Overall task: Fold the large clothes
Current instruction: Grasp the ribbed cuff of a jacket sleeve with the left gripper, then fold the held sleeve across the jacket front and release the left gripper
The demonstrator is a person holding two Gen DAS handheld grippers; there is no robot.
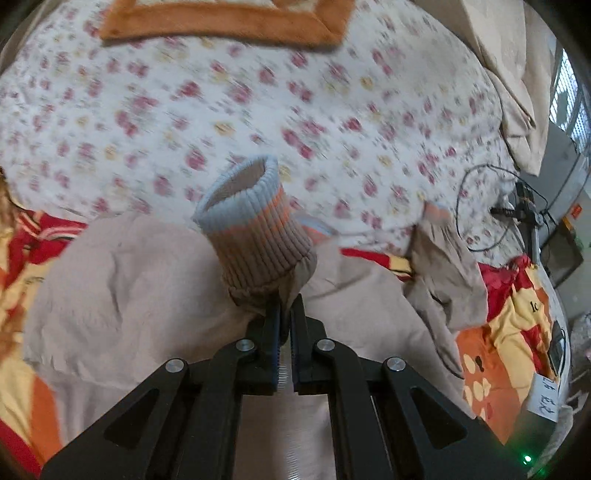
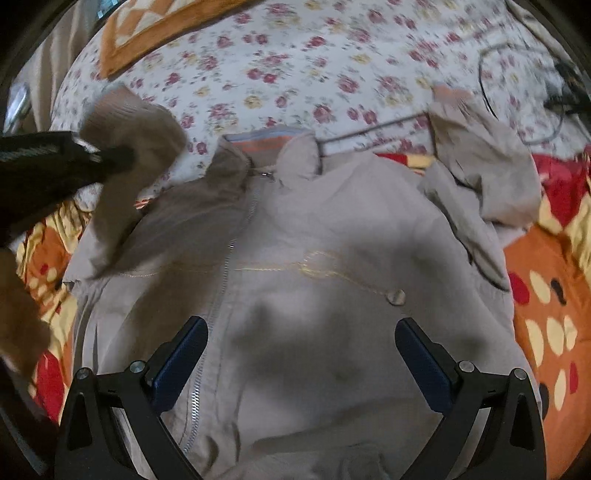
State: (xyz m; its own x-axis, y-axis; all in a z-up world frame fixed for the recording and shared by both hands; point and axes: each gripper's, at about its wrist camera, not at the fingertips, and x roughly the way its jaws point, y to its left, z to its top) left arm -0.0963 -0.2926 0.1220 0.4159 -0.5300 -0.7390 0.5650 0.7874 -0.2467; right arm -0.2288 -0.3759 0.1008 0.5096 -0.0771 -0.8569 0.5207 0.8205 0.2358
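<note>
Left gripper (image 1: 284, 314): my fingers are pinched together on the sleeve (image 1: 258, 295) of the jacket (image 1: 129, 288), just below its ribbed cuff (image 1: 251, 221); the cuff stands up past my fingertips, its mouth open toward the far edge of the bed.
Right gripper (image 2: 301, 354): my fingers are spread wide and grip nothing; the jacket's front lies below and between them, and I cannot tell if the pads touch the cloth.
Jacket's place: spread face up on the near part of the bed, collar (image 2: 266, 142) toward the far edge, hem toward me.
Under the jacket: a red, orange and yellow patterned blanket (image 2: 546, 295) along the near edge, over the floral bedsheet (image 2: 295, 66) that covers the rest of the bed.
Count: one jacket, two sleeves, two grippers.
Other sleeve (image 2: 480, 173): folded back on itself near the bed's right edge, its cuff lying on the floral sheet.
Jacket's look: beige, light cloth, rumpled; a silver zipper (image 2: 225, 258) runs down the front from the collar; a thin gold stitched line crosses the chest; one round button (image 2: 395, 297) sits at the line's right end.
Cuff's look: ribbed knit, banded pale blue at the rim, then orange, then tan.
Collar's look: pale blue and orange stripes inside.
Far edge: an orange-bordered cloth (image 1: 221, 22) lies on the sheet.
Right edge: a black cable (image 1: 480, 206) loops over the sheet.
</note>
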